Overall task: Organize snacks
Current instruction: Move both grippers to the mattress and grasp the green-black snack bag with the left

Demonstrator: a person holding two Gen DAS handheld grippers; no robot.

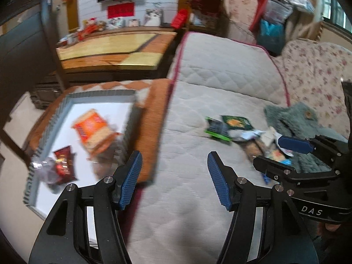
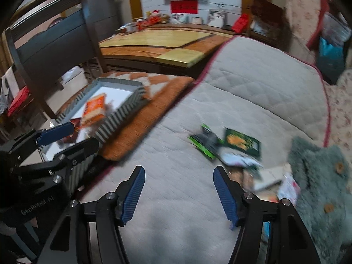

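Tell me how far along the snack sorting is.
Done: an orange pack and a red pack lie in the tray. In hand: nothing; the left gripper and right gripper are open and empty. Left: the pile of snacks on the quilt.

Each black claw (image 1: 173, 180) carries 2 ribbed blue pads (image 2: 133, 194), silver screws and white lettering
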